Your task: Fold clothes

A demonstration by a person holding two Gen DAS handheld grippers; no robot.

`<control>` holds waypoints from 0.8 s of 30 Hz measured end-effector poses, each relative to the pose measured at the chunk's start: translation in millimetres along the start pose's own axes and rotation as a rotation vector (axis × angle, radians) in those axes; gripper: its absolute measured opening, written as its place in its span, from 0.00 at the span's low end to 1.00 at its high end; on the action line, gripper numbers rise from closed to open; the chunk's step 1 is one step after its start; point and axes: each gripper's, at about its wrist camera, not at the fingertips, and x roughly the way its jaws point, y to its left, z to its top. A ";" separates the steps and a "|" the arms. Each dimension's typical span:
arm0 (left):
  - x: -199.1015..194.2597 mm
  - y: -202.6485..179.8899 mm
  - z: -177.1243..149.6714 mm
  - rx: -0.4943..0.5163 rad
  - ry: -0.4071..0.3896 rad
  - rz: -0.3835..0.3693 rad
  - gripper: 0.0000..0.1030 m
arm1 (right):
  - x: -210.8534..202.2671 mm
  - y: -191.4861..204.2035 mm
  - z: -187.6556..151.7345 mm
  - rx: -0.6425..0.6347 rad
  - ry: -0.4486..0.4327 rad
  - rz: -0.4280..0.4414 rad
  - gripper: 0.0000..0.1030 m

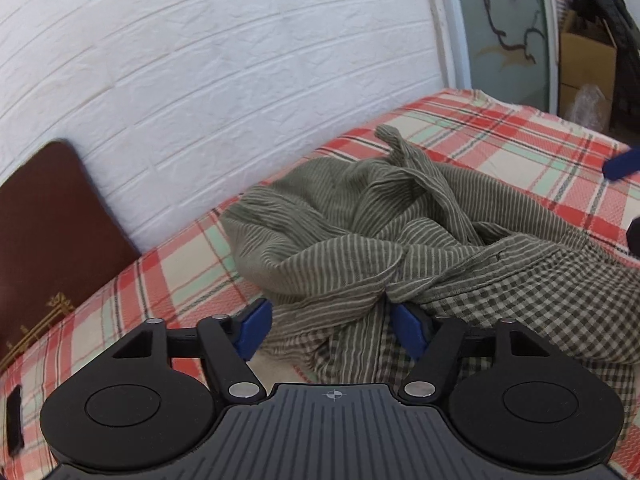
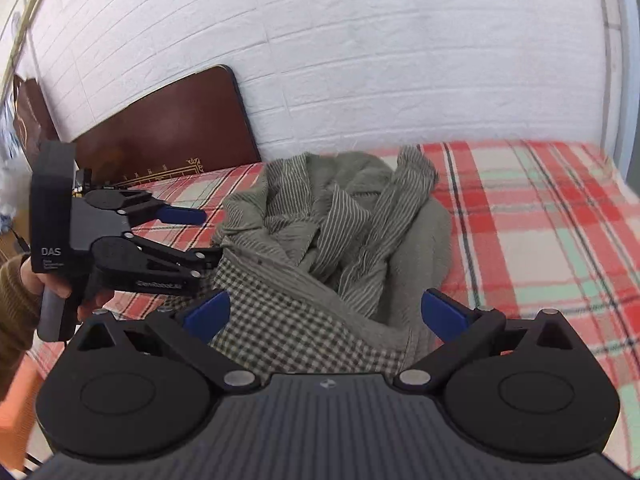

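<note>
Folding has hardly begun — the shirt [image 2: 320, 240] lies in a crumpled heap on the bed [image 2: 540, 208] near the wall, showing no clear long axis. Left gripper [image 1: 332, 320] fingers straddle a bunched fold, not visibly pinching; right gripper [image 2: 328, 312] fingers gape wide over the checked part — nothing gripped.
</note>
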 end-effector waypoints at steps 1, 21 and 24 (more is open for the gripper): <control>2.8 -0.1 1.6 0.013 0.005 -0.015 0.47 | -0.9 0.7 1.7 -0.007 -0.007 -0.002 0.98; -104.1 58.9 -39.2 -0.369 -0.182 0.147 0.03 | 28.6 17.5 13.1 -0.030 0.067 0.158 0.94; -106.5 62.1 -42.9 -0.385 -0.175 0.166 0.03 | 35.8 12.3 3.2 0.045 0.128 0.219 0.93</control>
